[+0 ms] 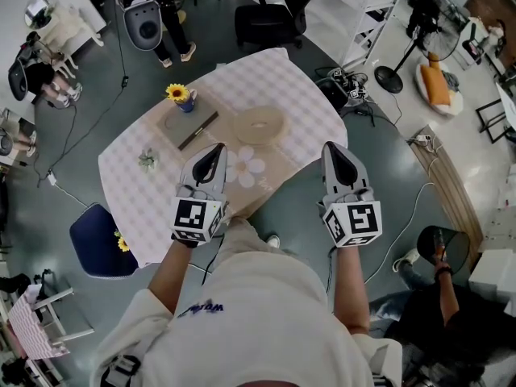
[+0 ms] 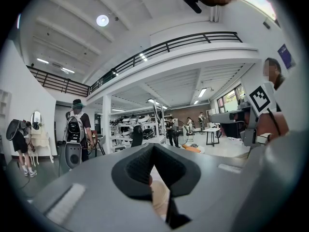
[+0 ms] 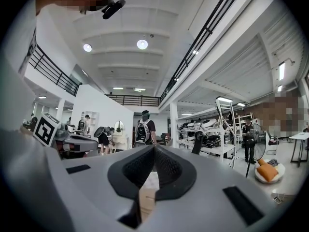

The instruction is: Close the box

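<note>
A flat grey-brown rectangular box with a dark strip along one edge lies on the checked tablecloth, past my grippers. A round tan disc lies to its right. My left gripper is held above the table's near edge, shut and empty. My right gripper hangs over the floor beside the table's near right edge, also shut and empty. Both gripper views look level across the hall: the left gripper and right gripper show closed jaws with nothing between them. Neither touches the box.
A yellow flower in a blue cup stands behind the box. A small plant and a white flower shape lie on the cloth. A blue chair stands at the left, an office chair beyond the table, cables and a fan to the right. People stand around.
</note>
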{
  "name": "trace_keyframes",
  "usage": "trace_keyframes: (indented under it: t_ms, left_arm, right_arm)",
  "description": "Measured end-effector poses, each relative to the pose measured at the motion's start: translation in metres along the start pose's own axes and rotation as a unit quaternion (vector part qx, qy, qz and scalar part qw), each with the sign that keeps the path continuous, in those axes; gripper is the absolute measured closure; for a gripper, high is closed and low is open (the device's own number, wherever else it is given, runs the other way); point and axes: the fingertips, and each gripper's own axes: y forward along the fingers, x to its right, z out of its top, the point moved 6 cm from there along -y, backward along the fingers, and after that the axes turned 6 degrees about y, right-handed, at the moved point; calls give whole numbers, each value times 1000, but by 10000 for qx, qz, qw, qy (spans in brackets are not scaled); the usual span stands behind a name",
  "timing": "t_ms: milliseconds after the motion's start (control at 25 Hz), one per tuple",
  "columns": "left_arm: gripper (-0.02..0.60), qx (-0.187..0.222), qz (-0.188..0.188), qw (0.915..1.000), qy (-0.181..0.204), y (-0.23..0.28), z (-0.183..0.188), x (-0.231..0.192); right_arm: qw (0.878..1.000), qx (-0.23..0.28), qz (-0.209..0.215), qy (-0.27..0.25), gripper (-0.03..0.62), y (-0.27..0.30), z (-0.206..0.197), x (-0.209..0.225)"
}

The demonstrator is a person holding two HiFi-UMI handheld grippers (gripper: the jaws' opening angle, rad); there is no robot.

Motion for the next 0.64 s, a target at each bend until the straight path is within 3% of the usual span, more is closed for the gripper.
trace_keyframes:
  t_ms: [640]
  left_arm:
    - [580,-120,116,9999,-37,-1,-4,-4]
  right_arm:
    - [9998,-152,-87,106,591,-5,-9,8]
